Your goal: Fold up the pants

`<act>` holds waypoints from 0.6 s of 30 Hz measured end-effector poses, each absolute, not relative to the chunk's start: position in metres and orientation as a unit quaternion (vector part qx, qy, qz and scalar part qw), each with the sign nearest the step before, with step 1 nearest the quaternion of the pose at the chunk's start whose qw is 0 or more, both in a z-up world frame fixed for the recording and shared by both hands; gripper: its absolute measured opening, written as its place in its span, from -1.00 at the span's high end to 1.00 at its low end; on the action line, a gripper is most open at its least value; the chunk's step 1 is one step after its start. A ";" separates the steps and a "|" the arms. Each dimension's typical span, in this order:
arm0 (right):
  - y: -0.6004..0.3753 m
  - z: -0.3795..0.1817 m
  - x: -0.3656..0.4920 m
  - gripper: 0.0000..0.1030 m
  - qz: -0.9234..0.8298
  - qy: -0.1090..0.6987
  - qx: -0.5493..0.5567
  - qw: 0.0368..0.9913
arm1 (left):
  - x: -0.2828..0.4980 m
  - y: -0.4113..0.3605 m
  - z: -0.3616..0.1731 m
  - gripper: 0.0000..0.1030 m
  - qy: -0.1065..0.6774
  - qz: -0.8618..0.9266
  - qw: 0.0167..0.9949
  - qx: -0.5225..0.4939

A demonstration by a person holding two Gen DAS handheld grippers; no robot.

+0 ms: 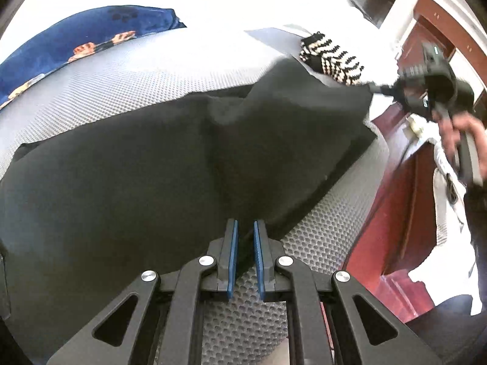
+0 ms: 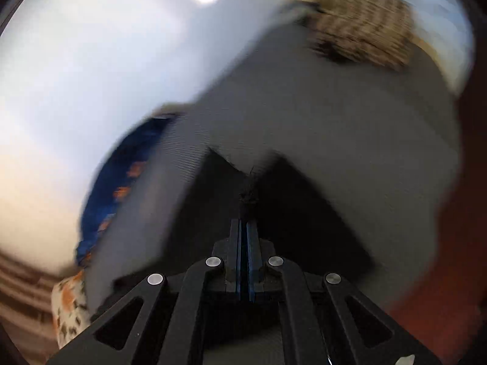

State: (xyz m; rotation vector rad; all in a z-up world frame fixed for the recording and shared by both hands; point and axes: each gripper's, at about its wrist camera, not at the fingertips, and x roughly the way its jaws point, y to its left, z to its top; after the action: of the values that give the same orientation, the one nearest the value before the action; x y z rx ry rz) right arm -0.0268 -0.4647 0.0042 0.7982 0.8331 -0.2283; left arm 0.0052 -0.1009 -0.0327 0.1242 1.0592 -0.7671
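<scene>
Dark grey pants (image 1: 137, 164) lie spread on a grey dotted mattress (image 1: 121, 79). My left gripper (image 1: 245, 228) stands at the pants' near edge with its blue pads (image 1: 232, 258) a small gap apart, and a strip of fabric runs between them. My right gripper (image 1: 377, 86) shows at the far right in the left wrist view, pinching a corner of the pants and lifting it. In the blurred right wrist view its jaws (image 2: 245, 225) are shut on dark pants fabric (image 2: 249, 194), which hangs to both sides.
A blue patterned pillow (image 1: 76, 39) lies at the mattress's far left. A black-and-cream zigzag cloth (image 1: 331, 57) lies at the far right end. A red-brown wooden bed frame (image 1: 395, 197) and cabinets run along the right. The person's hand (image 1: 465, 140) holds the right gripper.
</scene>
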 end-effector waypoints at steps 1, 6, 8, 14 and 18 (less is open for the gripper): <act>-0.467 -0.009 -0.037 0.93 -0.123 0.400 0.379 0.825 | 0.004 -0.103 -0.036 0.78 0.496 -0.355 0.789 0.066; -0.478 -0.058 -0.069 0.93 -0.162 0.426 0.412 0.789 | 0.002 -0.108 -0.040 0.78 0.498 -0.351 0.789 0.080; -0.484 -0.057 -0.071 0.93 -0.156 0.413 0.425 0.790 | 0.005 -0.109 -0.039 0.78 0.503 -0.348 0.788 0.069; -0.485 -0.062 -0.064 0.94 -0.166 0.429 0.409 0.788 | 0.009 -0.110 -0.045 0.78 0.510 -0.340 0.788 0.061; -0.492 -0.080 -0.074 0.94 -0.164 0.429 0.447 0.768 | 0.012 -0.106 -0.043 0.64 0.516 -0.342 0.783 0.053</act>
State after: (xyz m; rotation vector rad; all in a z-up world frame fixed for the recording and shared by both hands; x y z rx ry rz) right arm -0.0743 -0.4921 -0.0798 0.9702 0.9315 -0.3550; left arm 0.0119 -0.1064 -0.0431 0.1138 1.1147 -0.7390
